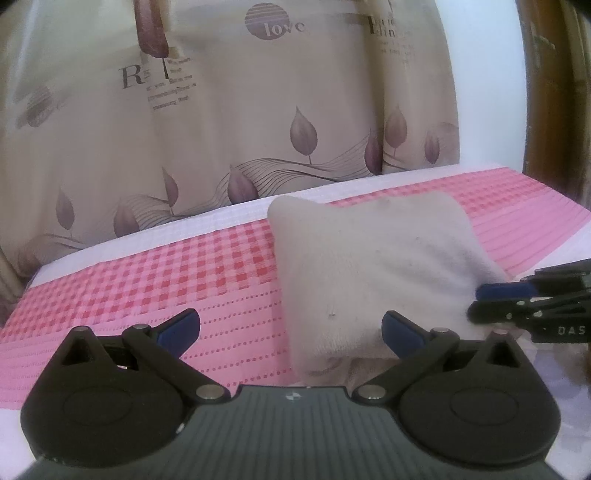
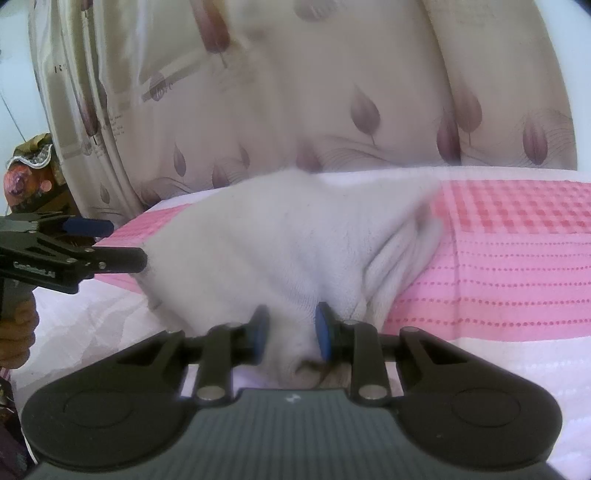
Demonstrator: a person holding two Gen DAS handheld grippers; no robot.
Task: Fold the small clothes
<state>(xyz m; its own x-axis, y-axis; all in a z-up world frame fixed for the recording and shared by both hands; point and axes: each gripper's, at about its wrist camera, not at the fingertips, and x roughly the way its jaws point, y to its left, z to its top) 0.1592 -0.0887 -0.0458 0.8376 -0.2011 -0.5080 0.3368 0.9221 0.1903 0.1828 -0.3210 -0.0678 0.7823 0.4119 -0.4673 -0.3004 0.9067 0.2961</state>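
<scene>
Two claws are working on one small white cloth [image 1: 369, 273] that is lying on the pink checked bed cover [image 1: 147, 280]. It is looking soft, light and floppy, so grab edges and corners. Your right claw [image 2: 290, 334] is pinching its near edge, tilting down. Your left claw [image 1: 291, 328] is hanging wide open, holding nothing.

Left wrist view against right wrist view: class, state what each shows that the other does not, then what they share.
Only the left wrist view shows the left gripper head-on, jaws wide, nothing between them, and the curtain's "love" print. Only the right wrist view shows the right gripper pinching the white garment, and a hand at the left edge. Both show the garment, the pink checked cloth and the leaf-patterned curtain.
</scene>
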